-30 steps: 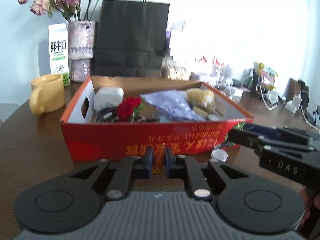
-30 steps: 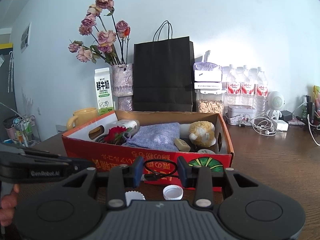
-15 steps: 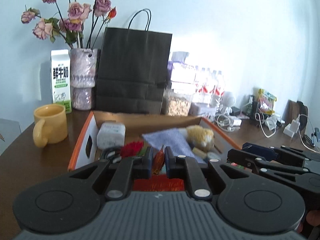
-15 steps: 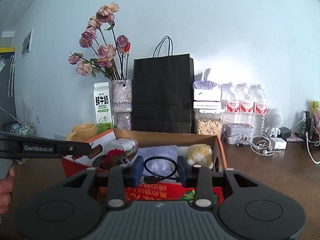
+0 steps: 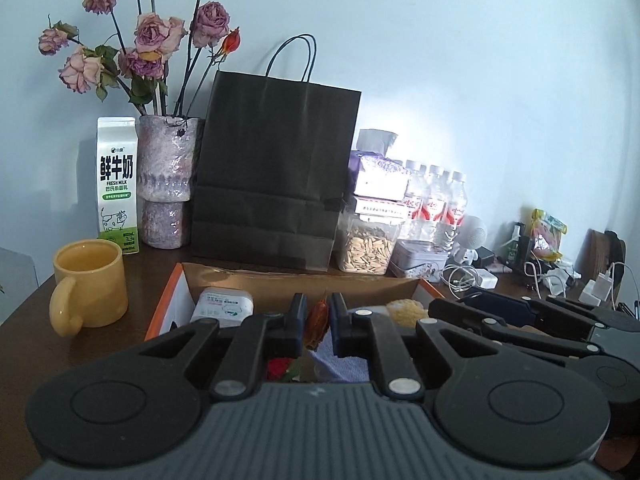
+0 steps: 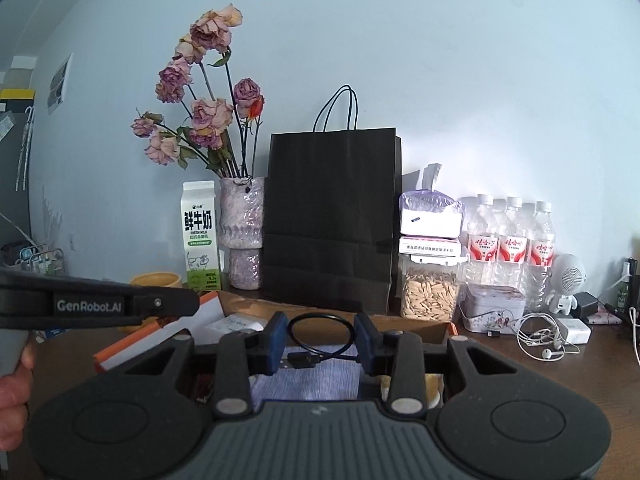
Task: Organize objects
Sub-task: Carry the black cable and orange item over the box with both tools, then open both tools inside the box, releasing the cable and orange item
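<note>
Black cable [image 6: 320, 338], coiled into a loop, sits pinched between the pads of our right gripper [image 6: 321, 340], its plug end lying across the gap, and we hold it over the open cardboard box [image 6: 256, 306] on the dark wooden bench [image 6: 560, 380]. Our left gripper [image 5: 317, 322] is pressed almost together on a small reddish-orange item [image 5: 317, 322], too small and too hidden by the pads for us to name. Both grippers hang above the box, the right one showing at the right edge of the left wrist view [image 5: 520, 320] and the left one as a black bar marked GenRobot.AI at the left of the right wrist view [image 6: 100, 304], with part of a hand [image 6: 12, 400] below it. Inside the box we see a bluish cloth pouch [image 6: 316, 376], a white packet [image 5: 222, 306], a yellowish plush thing [image 5: 404, 312] and a red flower [image 5: 278, 370]. Behind the box stand a black paper bag [image 5: 276, 176], a vase of dried roses [image 5: 166, 178], a milk carton [image 5: 117, 184] and a jar of seeds [image 5: 368, 242]. A yellow mug [image 5: 90, 286] stands just left of the box. Water bottles [image 6: 508, 248], a tin [image 6: 494, 306] and tangled white earphones [image 6: 540, 340] lie off to the right.
</note>
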`<state>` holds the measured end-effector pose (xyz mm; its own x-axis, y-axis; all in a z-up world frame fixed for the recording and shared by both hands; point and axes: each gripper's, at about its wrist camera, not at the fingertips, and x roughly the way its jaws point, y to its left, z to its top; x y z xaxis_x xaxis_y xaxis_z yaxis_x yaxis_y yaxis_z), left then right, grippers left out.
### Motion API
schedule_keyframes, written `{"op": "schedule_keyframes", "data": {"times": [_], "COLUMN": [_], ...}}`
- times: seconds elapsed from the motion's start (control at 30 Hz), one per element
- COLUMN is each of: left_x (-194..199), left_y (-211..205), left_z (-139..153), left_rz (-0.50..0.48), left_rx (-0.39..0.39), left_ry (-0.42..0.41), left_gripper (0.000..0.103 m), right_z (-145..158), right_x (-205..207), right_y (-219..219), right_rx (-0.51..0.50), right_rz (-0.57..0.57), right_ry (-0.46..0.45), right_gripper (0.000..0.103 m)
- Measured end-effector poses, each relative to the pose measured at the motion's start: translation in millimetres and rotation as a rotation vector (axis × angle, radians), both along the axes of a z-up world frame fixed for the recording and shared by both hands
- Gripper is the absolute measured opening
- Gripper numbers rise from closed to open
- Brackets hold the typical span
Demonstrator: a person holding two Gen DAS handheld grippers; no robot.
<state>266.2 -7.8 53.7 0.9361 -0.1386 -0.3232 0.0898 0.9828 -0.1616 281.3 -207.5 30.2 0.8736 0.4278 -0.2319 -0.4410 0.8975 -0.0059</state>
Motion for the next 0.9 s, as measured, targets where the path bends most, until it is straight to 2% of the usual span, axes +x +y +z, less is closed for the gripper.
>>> {"op": "schedule_keyframes", "data": {"times": [0.2,0.43,0.8,0.83,0.9], "left_x": [29.1,56.7,61.2,61.0,61.6], "left_y": [6.4,9.8,10.9,10.8,12.5], "left_z": [-2.3,-15.4,-20.6,-21.0,-21.8], "left_rz": [0.018,0.016,0.023,0.023,0.035], "left_rx": [-0.017,0.014,0.034,0.035,0.034], "left_ry": [0.000,0.026,0.033,0.034,0.038], "left_gripper": [0.013,0.013,0.013,0.013,0.024], "right_z": [-6.6,-20.7,-27.0,-28.0,-30.7], "right_x": [32.5,58.1,60.6,60.8,63.2], "right_y": [10.4,10.6,10.6,10.4,9.6], "right_rx": [-0.002,-0.002,-0.018,-0.022,-0.027], "right_rz": [0.005,0.005,0.009,0.007,-0.006], "right_ry": [0.016,0.061,0.077,0.081,0.093], "right_gripper": [0.035,0.035,0.035,0.036,0.040]}}
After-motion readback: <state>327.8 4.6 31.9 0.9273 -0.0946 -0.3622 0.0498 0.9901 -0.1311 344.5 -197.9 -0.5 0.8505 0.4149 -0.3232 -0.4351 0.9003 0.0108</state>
